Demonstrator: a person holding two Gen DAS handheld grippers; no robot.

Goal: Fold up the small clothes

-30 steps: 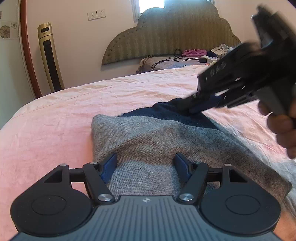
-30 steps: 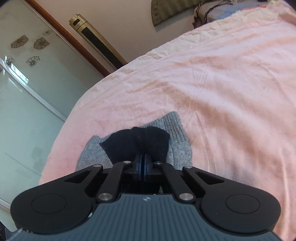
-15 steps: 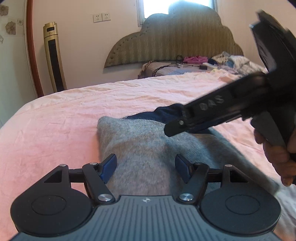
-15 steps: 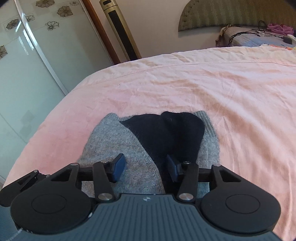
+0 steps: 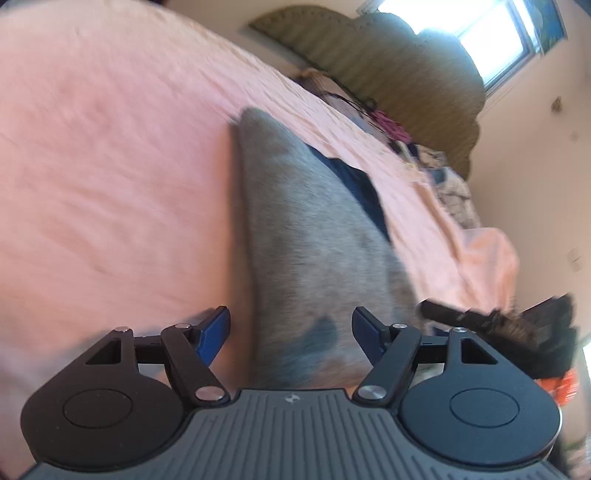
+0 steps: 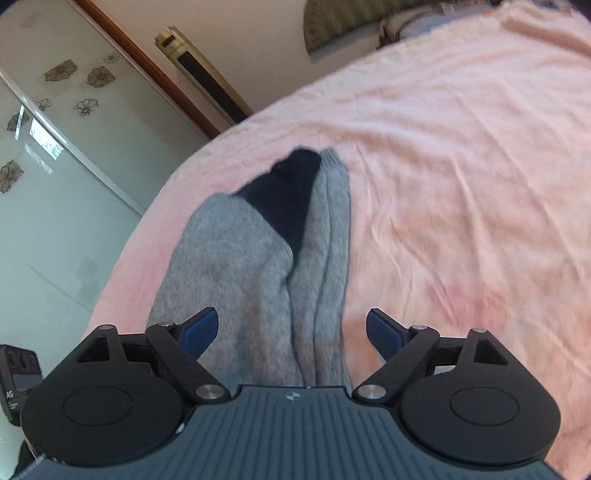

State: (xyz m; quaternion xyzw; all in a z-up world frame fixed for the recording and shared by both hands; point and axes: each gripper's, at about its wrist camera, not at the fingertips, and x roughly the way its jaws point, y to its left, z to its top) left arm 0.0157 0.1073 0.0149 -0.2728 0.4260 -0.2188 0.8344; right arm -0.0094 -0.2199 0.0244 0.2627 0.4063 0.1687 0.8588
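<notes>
The grey sock [image 6: 236,280] lies folded on the pink bedsheet [image 6: 461,177], running from the lower centre of the right wrist view up toward the frame centre. Its dark navy toe section [image 6: 288,192] rests on top of the grey knit at the far end. In the left wrist view the same sock [image 5: 306,236] occupies the centre, with the navy part [image 5: 358,184] at its right edge.

The left gripper [image 5: 290,332] points downward over the near end of the sock, and its view is strongly rolled. Its jaws are opening. The blue pads [image 5: 214,332] stand clear on either side of the knit and press on nothing.

The right gripper [image 6: 291,332] also points downward. Its jaws are opening wide, released from the fabric, with the sock lying between them untouched. It appears as a blurred black shape [image 5: 517,325] at the lower right edge of the left wrist view.

No readable writing shows; a small emblem on each gripper body is too small to identify.

The bedsheet is lightly wrinkled. A padded olive headboard [image 5: 399,70] stands under a bright window [image 5: 491,33]. A gold tower fan [image 6: 203,74] and glass panels with flower decals [image 6: 74,77], possibly a wardrobe door, fill the upper left.
</notes>
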